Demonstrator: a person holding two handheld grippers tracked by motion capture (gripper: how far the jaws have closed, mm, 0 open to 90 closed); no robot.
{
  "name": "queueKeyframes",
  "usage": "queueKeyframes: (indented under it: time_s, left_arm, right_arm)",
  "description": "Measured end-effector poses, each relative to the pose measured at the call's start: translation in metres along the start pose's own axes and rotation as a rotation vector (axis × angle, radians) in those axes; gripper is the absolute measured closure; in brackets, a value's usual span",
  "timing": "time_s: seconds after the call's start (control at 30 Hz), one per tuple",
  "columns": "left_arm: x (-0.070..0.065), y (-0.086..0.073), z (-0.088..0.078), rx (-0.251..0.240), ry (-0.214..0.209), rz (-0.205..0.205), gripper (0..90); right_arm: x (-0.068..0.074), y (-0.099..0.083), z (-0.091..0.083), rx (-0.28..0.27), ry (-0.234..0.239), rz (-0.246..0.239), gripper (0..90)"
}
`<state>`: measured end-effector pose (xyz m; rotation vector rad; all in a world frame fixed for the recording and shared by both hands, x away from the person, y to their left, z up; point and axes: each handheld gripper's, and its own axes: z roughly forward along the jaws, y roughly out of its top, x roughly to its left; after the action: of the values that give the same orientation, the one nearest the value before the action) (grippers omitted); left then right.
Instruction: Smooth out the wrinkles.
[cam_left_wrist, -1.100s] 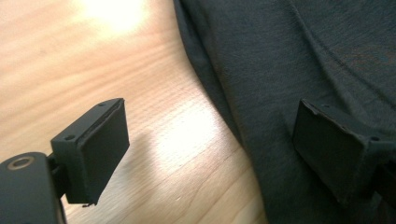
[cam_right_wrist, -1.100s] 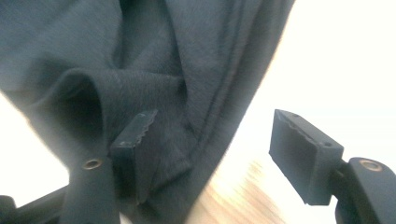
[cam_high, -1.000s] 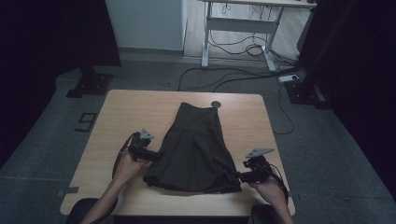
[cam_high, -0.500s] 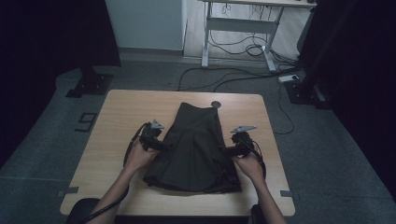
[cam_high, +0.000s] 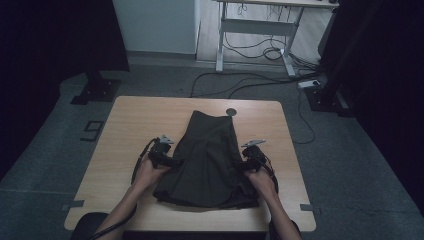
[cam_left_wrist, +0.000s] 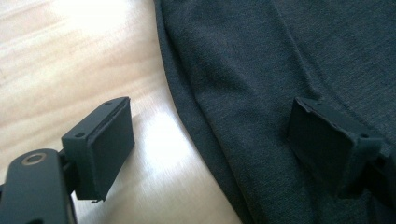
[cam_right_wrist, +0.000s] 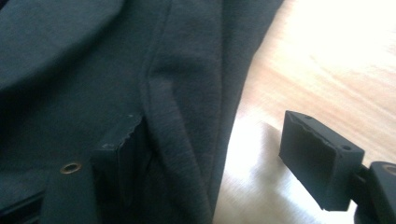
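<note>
Dark skirt (cam_high: 210, 155) lies flat on the table (cam_high: 125, 125), unfolded; both grippers, left (cam_high: 169, 161) and right (cam_high: 246, 162), straddle its side edges, jaws open, nothing gripped yet.

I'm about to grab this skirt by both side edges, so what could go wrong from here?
The left gripper straddles the dark skirt's edge with one jaw over bare table; it may pinch only the top layer. At the right gripper the cloth is already creased, so a fold could get trapped.
</note>
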<state>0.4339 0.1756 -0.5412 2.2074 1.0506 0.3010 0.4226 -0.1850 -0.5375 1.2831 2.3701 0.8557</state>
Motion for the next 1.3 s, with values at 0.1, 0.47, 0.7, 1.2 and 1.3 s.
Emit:
queueKeyframes:
  time_s: [0.1, 0.47, 0.7, 1.2, 1.3]
  left_arm:
    - [-0.005, -0.008, -0.006, -0.004, -0.003, 0.004, 14.7]
    - [-0.031, -0.033, -0.029, 0.014, 0.016, 0.032, 14.8]
    - [-0.052, -0.053, -0.042, 0.019, -0.015, 0.026, 14.9]
    - [-0.030, 0.009, -0.049, -0.055, -0.006, 0.051, 14.0]
    - [-0.022, 0.025, -0.044, -0.063, 0.001, 0.057, 14.6]
  right_arm:
    - [0.007, -0.006, -0.005, -0.002, 0.017, -0.011, 24.6]
    - [0.032, -0.030, -0.023, -0.002, 0.054, -0.048, 24.6]
    - [0.040, -0.046, -0.036, 0.003, 0.087, -0.074, 24.5]
    - [0.037, 0.001, -0.047, -0.063, 0.122, -0.091, 22.0]
    - [0.033, 0.018, -0.043, -0.080, 0.117, -0.071, 21.7]
